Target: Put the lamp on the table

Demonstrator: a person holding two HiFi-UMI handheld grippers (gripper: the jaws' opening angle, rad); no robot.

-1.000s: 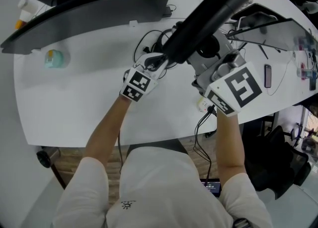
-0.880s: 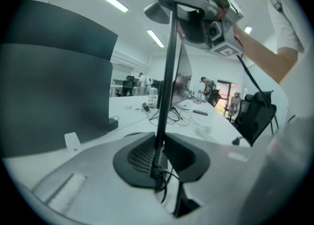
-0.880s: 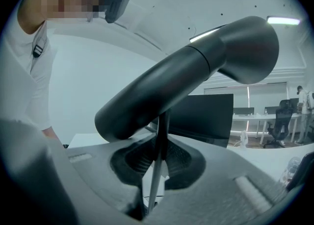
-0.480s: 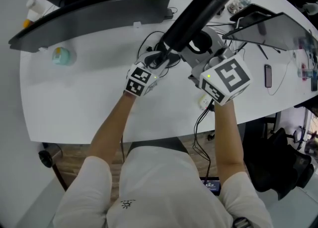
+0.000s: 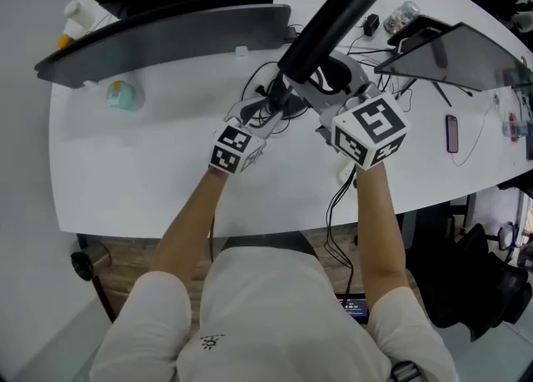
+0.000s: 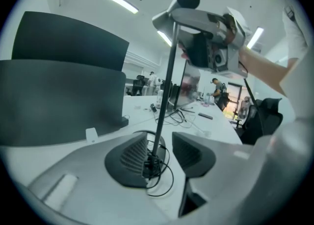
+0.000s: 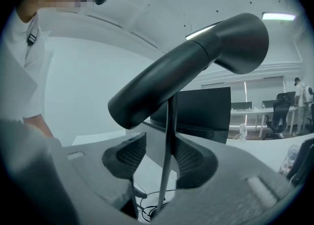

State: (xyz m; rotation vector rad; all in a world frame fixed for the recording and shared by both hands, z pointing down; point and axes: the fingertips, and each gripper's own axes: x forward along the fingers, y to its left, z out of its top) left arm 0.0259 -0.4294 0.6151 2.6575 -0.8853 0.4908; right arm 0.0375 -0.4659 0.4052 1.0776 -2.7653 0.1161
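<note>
The lamp stands on the white table (image 5: pixel 150 172); its long dark head (image 5: pixel 333 14) slants above a thin pole (image 6: pixel 162 111). My left gripper (image 5: pixel 268 104) is low on the pole, near the tangle of cable at its foot. Its jaws are opening, and the pole (image 6: pixel 156 143) stands loose between the pads, nearer the left one. My right gripper (image 5: pixel 321 107) faces it from the other side. Its jaws are opening too, with the pole (image 7: pixel 169 140) between the pads, just off the right one, and the lamp head (image 7: pixel 191 67) above.
Two dark monitors (image 5: pixel 166 27) line the back of the table, with a teal cup (image 5: pixel 123 95) at the left. A tilted screen (image 5: pixel 454 47), a phone (image 5: pixel 452 133) and small items lie at the right. Cables (image 5: pixel 337 205) hang over the front edge.
Both grippers' jaws have spread apart from the lamp's pole. The hands have shifted slightly, and the lamp stays standing on the table.
</note>
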